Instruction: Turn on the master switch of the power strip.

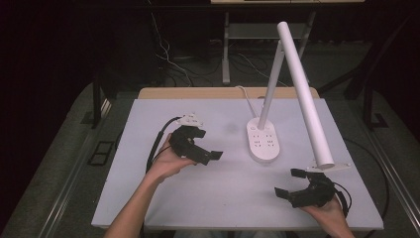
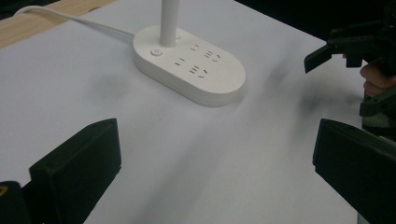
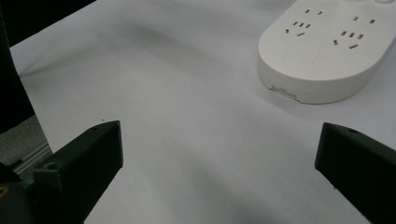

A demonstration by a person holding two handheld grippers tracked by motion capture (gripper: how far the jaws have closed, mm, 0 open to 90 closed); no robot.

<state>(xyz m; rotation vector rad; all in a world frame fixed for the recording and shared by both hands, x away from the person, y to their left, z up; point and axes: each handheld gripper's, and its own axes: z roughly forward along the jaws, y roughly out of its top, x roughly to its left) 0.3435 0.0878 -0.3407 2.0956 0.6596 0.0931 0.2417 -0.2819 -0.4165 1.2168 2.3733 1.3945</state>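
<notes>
A glossy white plastic desk lamp with oval socket base stands on a plain pale-grey matte tabletop, beside two black grippers.

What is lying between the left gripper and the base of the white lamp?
Nothing: only bare white table separates the left gripper from the lamp base, as the high view and left gripper view show.

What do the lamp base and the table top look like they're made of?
Lamp base: probably smooth white moulded plastic with a faint satin sheen, rounded edges and cut socket slots. Table top: a matte pale sheet, possibly laminate or paper, over wood showing at the far edge; the look leaves it open.
</notes>
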